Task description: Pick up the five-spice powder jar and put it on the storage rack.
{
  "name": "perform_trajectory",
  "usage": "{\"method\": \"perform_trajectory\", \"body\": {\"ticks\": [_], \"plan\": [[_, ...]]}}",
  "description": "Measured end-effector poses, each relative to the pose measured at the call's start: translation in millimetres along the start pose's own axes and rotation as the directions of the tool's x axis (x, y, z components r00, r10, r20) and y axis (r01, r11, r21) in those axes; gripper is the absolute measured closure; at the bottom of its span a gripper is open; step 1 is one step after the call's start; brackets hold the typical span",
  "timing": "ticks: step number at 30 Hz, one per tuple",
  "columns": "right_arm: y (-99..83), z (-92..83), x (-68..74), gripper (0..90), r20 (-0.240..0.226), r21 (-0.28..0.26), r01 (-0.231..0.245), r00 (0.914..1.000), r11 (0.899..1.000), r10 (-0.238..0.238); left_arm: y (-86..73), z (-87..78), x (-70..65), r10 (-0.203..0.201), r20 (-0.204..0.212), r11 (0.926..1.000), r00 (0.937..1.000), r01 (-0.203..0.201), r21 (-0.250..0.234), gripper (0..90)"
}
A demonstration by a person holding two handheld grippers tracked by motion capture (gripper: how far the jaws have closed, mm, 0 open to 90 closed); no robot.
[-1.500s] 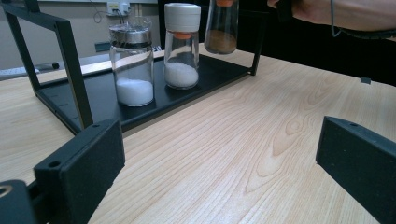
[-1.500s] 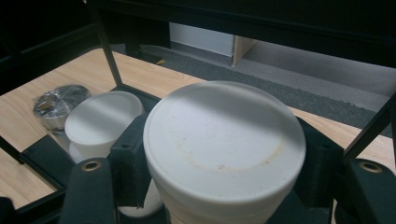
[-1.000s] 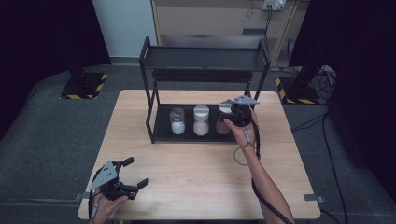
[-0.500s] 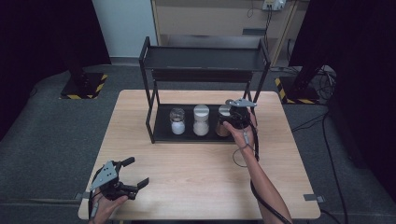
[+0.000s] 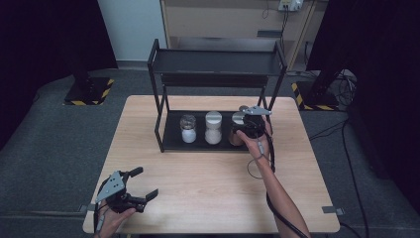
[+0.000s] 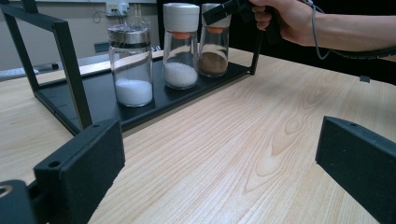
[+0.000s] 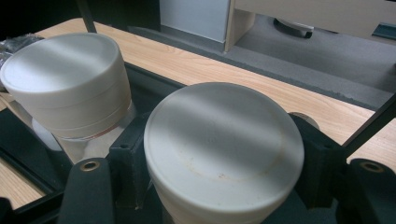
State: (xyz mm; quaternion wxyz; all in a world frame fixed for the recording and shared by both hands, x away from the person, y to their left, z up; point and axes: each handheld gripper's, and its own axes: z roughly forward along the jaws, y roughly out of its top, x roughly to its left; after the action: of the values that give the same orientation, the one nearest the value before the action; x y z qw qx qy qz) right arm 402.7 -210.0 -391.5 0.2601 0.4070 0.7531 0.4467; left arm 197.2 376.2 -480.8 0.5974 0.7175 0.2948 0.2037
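Three glass jars stand in a row on the bottom shelf of a black metal rack [image 5: 171, 143]: a metal-lidded jar of white powder [image 5: 188, 129], a white-lidded jar of white grains [image 5: 213, 127], and a white-lidded jar of brown spice [image 5: 236, 135]. My right gripper [image 5: 243, 119] reaches in from the rack's right end and is shut on the brown jar's lid [image 7: 224, 144], one black finger [image 7: 130, 158] on each side. The neighbouring white lid [image 7: 67, 79] sits just to the left. My left gripper [image 5: 144, 183] rests open near the table's front left corner, nothing between its jaws.
The rack's top shelf [image 5: 218, 62] hangs over the jars, and its right front post [image 6: 258, 44] stands beside my right hand. Bare wooden table [image 5: 208, 183] lies between the rack and the front edge. A cable trails from the right gripper along the forearm.
My right gripper with the brown jar has sunk slightly towards the bottom shelf. The left gripper has stayed where it was.
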Motion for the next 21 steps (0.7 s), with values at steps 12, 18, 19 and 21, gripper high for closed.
{"method": "perform_trajectory", "body": {"ticks": [12, 18, 19, 21], "plan": [[2.1, -7.5, -4.9, 19.4, -0.023, -0.044, -0.028, 0.9994, 0.999, 0.027, 0.2, 0.1, -0.2, 0.001, 0.001, 1.0000, 1.0000, -0.001, 0.001, 0.0], [12.3, -24.1, -10.7, 10.6, -0.064, -0.106, -0.046, 0.9972, 0.993, 0.039, 0.3, 0.4, -0.3, 0.001, -0.001, 1.0000, 1.0000, -0.001, 0.001, 0.0], [13.8, -27.3, -9.9, 9.9, -0.066, -0.115, -0.043, 0.9972, 0.992, 0.036, 0.2, 0.4, -0.3, 0.000, -0.001, 1.0000, 1.0000, 0.000, 0.001, 0.0], [17.1, -33.6, -8.4, 9.6, -0.070, -0.129, -0.029, 0.9973, 0.991, 0.021, 0.3, 0.3, -0.4, -0.001, -0.002, 1.0000, 1.0000, 0.001, 0.001, 0.0]]}}
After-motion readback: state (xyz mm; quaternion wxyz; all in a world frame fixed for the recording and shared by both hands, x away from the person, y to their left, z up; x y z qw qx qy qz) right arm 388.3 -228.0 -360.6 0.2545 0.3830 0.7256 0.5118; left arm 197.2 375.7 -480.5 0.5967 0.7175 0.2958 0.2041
